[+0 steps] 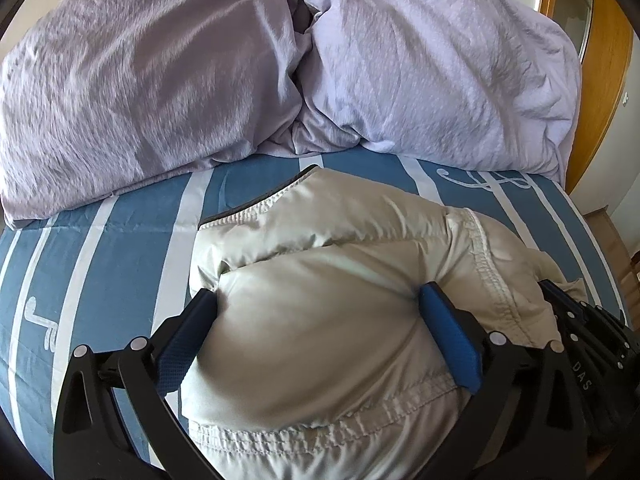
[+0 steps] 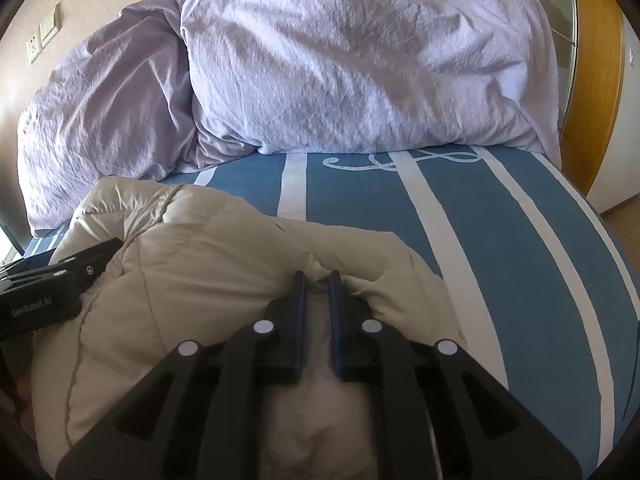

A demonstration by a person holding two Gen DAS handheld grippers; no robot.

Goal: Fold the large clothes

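Note:
A beige puffy jacket [image 1: 340, 280] lies bunched on the blue-and-white striped bed sheet [image 1: 120, 240]. My left gripper [image 1: 316, 296] is open wide, its blue pads [image 1: 452, 340] pressed against the jacket's bulge on both sides. In the right wrist view the jacket [image 2: 200, 264] fills the lower left. My right gripper [image 2: 318, 280] is nearly closed, pinching a fold of the jacket's fabric between its pads. The left gripper's black body [image 2: 48, 284] shows at the left edge, resting on the jacket.
Two lilac pillows or bunched duvets [image 1: 160, 80] [image 1: 432, 72] lie at the head of the bed, just beyond the jacket. A wooden frame [image 2: 596, 80] stands at the right. Bare striped sheet [image 2: 500, 260] stretches right of the jacket.

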